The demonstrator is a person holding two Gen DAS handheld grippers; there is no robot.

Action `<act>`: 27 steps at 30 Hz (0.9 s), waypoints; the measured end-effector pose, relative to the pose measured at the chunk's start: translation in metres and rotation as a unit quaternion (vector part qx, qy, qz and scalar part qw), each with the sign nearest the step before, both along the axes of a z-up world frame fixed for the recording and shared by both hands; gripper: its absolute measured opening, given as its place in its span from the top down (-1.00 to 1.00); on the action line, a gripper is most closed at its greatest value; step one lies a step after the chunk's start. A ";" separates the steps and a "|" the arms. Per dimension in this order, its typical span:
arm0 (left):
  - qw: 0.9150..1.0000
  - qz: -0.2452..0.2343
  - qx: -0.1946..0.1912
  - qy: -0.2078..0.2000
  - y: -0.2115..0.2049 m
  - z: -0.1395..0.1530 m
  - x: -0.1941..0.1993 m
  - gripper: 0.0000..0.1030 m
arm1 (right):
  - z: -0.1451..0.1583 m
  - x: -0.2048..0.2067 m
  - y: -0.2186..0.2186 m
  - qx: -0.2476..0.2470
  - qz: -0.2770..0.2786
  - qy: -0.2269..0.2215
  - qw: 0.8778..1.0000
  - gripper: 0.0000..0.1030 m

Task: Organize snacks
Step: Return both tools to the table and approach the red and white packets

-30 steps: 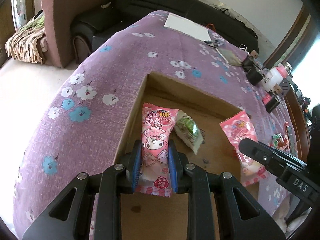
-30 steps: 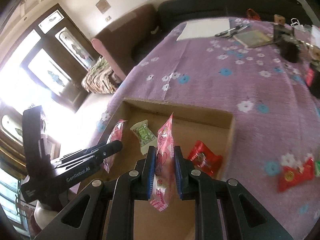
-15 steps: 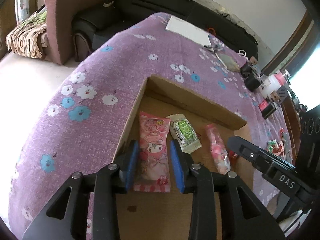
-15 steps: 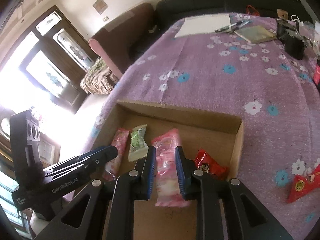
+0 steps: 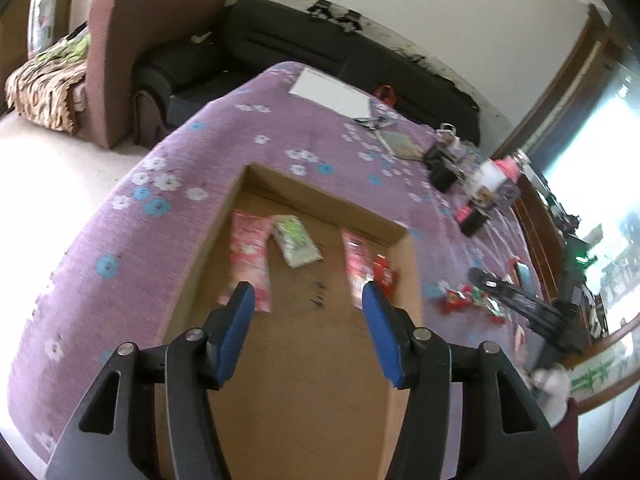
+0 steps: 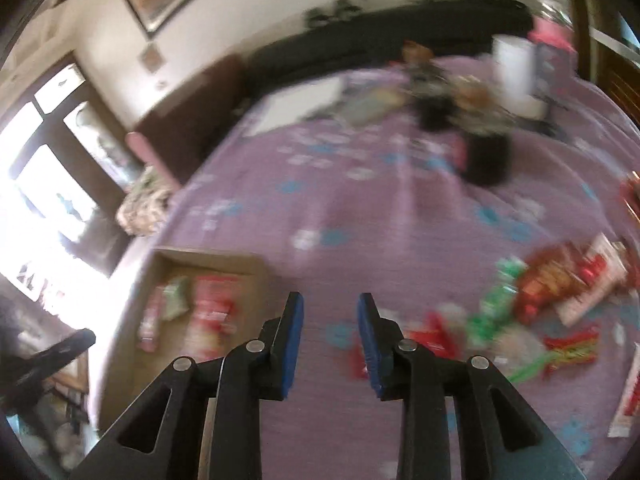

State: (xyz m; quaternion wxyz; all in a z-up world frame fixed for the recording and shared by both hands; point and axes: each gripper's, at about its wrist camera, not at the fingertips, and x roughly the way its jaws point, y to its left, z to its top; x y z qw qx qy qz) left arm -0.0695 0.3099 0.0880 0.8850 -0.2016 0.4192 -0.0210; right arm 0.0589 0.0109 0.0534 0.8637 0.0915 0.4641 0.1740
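Snack packets lie in the cardboard box [image 5: 400, 236] at twelve o'clock of the wide, empty left gripper [image 5: 308, 312]. Right gripper [image 6: 330, 320], also wide and empty, faces blurred, seemingly loose snacks [image 6: 552, 288] at three o'clock.

walls white | black sofa [image 5: 320, 46] | brown armchair [image 5: 120, 60] | bright windows [image 6: 52, 184]

No text, brand or number can be read. Print on the pink packets [image 5: 249, 257] inside the cardboard box [image 5: 320, 204] is blurred, and the wrappers [image 6: 552, 284] beside that box are smeared by motion.
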 end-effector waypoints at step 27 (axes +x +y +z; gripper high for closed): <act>0.981 -0.188 0.054 0.022 -0.184 -0.007 -0.018 -0.06 | 0.004 -0.089 -0.166 -0.017 -0.062 -0.045 0.997 0.38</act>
